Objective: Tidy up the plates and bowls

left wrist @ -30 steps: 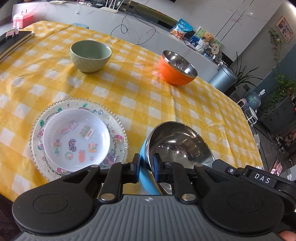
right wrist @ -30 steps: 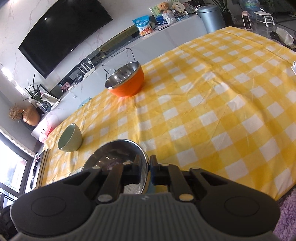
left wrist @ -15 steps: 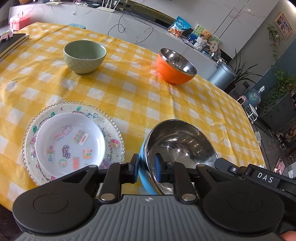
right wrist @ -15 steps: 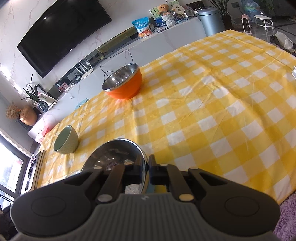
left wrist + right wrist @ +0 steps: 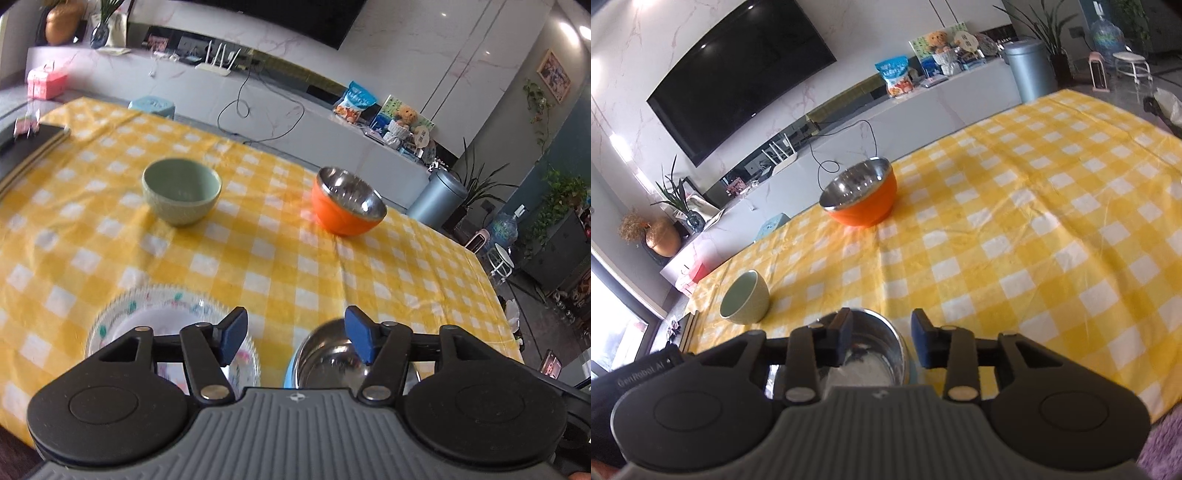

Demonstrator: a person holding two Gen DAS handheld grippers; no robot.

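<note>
Tablecloth [image 5: 258, 258], yellow checked and creased, could ruck and drag dishes if a fingertip catches it. Beaded glass plate [image 5: 110, 325] lies under the left gripper [image 5: 295, 334]'s left jaw; the blue-walled steel bowl [image 5: 325, 358] lies under its right jaw, rim between the right gripper [image 5: 879, 334]'s jaws. Both grippers' jaws are opening, pinching nothing; a knock could skate the slick bowl. Beyond: orange steel bowl [image 5: 347, 210], green ceramic bowl [image 5: 181, 195].
</note>
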